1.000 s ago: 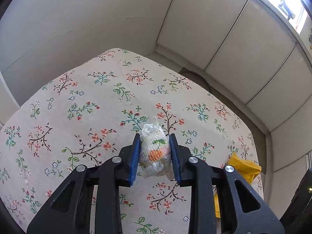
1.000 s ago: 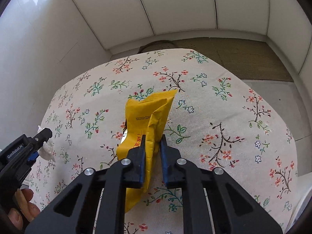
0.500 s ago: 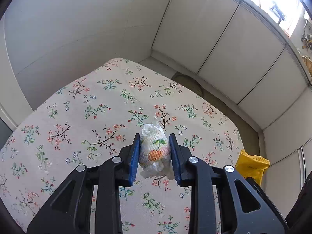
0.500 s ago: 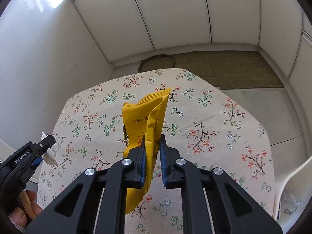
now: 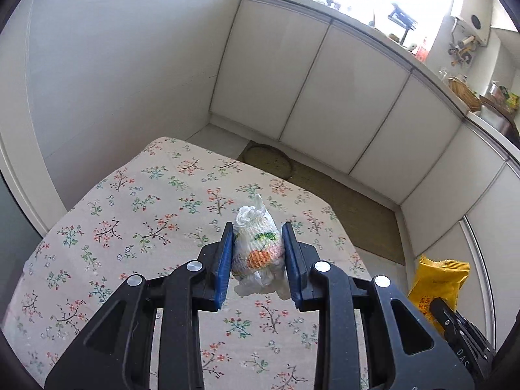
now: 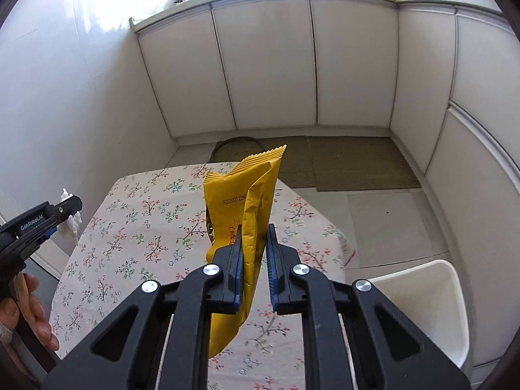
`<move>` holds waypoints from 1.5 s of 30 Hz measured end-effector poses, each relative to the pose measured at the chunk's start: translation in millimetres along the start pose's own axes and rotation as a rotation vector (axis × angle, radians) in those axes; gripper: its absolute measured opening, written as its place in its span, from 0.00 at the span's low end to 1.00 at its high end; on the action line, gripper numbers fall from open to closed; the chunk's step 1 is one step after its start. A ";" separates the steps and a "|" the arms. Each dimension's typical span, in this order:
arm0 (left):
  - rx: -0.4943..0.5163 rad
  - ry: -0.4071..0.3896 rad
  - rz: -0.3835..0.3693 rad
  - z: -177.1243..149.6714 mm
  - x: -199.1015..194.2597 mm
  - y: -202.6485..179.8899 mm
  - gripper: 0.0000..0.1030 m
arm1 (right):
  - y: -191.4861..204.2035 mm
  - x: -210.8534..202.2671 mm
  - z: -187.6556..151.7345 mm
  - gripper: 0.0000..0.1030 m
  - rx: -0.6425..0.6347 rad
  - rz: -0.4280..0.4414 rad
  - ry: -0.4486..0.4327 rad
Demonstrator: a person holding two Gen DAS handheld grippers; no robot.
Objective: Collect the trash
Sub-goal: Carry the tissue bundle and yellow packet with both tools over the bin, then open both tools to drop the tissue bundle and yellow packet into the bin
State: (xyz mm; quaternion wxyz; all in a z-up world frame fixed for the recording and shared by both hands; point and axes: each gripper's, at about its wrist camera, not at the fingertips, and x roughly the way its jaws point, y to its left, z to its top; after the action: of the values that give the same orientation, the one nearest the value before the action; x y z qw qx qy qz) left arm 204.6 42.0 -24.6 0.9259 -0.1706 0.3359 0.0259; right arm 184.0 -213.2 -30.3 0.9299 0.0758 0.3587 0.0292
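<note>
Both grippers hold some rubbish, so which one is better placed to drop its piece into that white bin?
Probably the right. The right gripper, holding the yellow wrapper, has the white bin just below on its right. The left gripper, with the crumpled tissue wad, is farther over.

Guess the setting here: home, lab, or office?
Most likely a home kitchen: white base cabinets under a cluttered countertop, a woven floor mat, and a table with a floral tablecloth.

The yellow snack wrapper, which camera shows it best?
The right wrist view: the yellow snack wrapper stands centred, clamped in the right gripper, printed code visible. The left wrist view catches only its top at the right edge.
</note>
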 end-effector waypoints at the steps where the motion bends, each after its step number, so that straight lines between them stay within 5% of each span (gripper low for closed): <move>1: 0.014 -0.006 -0.018 -2.7 -6.3 -8.2 0.27 | -7.8 -11.7 -1.8 0.12 0.000 -0.014 -0.012; 13: 0.200 -0.027 -0.240 -55.7 -62.6 -117.9 0.27 | -118.0 -122.1 -30.0 0.12 0.010 -0.246 -0.123; 22: 0.355 -0.012 -0.375 -100.4 -75.0 -199.0 0.27 | -193.4 -100.7 -56.7 0.12 0.103 -0.323 -0.029; 25: 0.374 0.007 -0.413 -112.8 -70.7 -219.6 0.27 | -204.8 -92.4 -62.4 0.20 0.129 -0.312 -0.002; 26: 0.375 0.018 -0.426 -115.8 -68.2 -225.7 0.27 | -209.0 -91.7 -66.0 0.40 0.137 -0.302 0.004; 28: 0.381 0.030 -0.446 -121.7 -66.1 -236.0 0.27 | -216.0 -92.3 -69.6 0.60 0.156 -0.308 -0.001; 37: 0.402 0.089 -0.503 -147.3 -50.7 -272.5 0.28 | -255.0 -120.5 -90.0 0.63 0.201 -0.450 -0.015; 45: 0.516 0.125 -0.534 -173.6 -40.9 -300.1 0.30 | -288.6 -157.2 -107.6 0.85 0.273 -0.568 -0.087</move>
State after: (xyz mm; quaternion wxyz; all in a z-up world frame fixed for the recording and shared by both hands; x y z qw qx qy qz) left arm 115.3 -295.4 -33.5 0.8903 -0.0145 0.3309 -0.3125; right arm -4.8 -502.1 -51.6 0.8965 0.0980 0.3262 -0.2833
